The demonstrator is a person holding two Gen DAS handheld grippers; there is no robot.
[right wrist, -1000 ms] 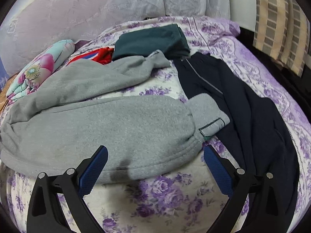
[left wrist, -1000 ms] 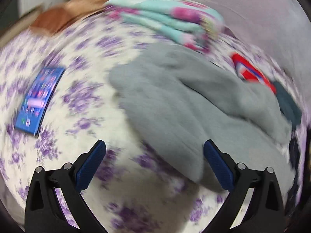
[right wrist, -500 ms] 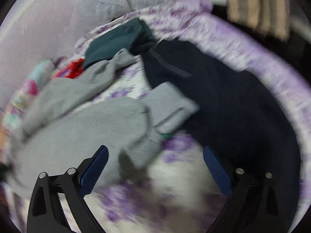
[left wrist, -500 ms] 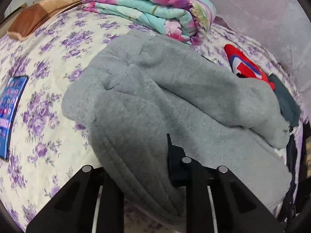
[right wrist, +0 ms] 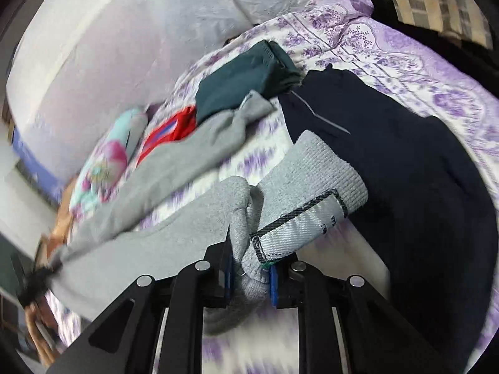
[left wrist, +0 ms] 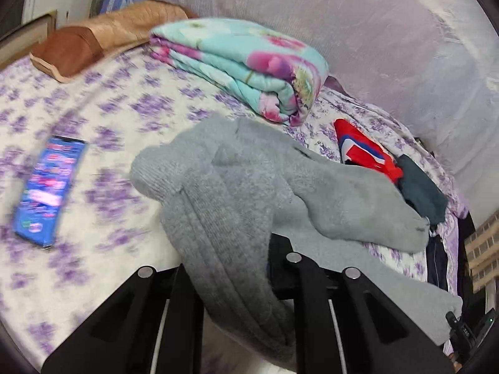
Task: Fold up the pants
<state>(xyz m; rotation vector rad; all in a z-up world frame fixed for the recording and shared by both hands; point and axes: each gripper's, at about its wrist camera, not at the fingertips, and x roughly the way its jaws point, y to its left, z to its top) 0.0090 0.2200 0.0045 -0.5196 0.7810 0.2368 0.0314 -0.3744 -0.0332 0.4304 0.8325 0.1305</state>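
Observation:
Grey fleece pants (left wrist: 249, 187) lie across a bed with a purple-flowered sheet (left wrist: 103, 118). My left gripper (left wrist: 230, 280) is shut on the pants' waistband end, which drapes thickly over and between its fingers. My right gripper (right wrist: 249, 277) is shut on a ribbed leg cuff (right wrist: 315, 193) with a white sewn label (right wrist: 299, 227). The cuff is lifted off the sheet. The other grey leg (right wrist: 199, 146) runs away toward the back of the bed. In the right wrist view the left gripper shows faintly, blurred, at the far left.
A folded floral blanket (left wrist: 246, 65), a brown pillow (left wrist: 93, 40) and a blue phone (left wrist: 46, 187) lie on the bed. A red garment (left wrist: 365, 152), a folded dark green garment (right wrist: 246, 74) and spread dark navy pants (right wrist: 405, 168) lie to the right.
Both grippers have closed on the grey pants, the left about half a second before the right. The right gripper moved to the cuff, took hold and lifted it.

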